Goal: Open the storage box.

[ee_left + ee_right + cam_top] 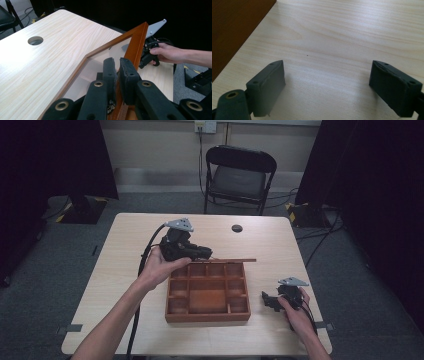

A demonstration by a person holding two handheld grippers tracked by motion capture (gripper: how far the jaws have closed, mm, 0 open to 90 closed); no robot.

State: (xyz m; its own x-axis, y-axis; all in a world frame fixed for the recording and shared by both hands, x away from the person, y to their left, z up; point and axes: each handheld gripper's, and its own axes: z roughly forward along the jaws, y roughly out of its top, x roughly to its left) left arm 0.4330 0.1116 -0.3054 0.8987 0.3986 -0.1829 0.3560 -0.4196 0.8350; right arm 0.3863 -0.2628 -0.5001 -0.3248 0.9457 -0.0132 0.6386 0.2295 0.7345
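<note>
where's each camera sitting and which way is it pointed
High view: above the person's side, looking forward and down on the table, wooden box, both forearms.
Left gripper view: on the left gripper, along jaws clamped on the glass lid's frame.
Right gripper view: on the right gripper, down at tabletop, jaws apart.
Shared: high and left gripper views both show the right hand.

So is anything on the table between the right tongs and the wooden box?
Nothing visible. The right tongs sit open on bare table just right of the wooden box. The left tongs are shut on the glass lid's frame.
</note>
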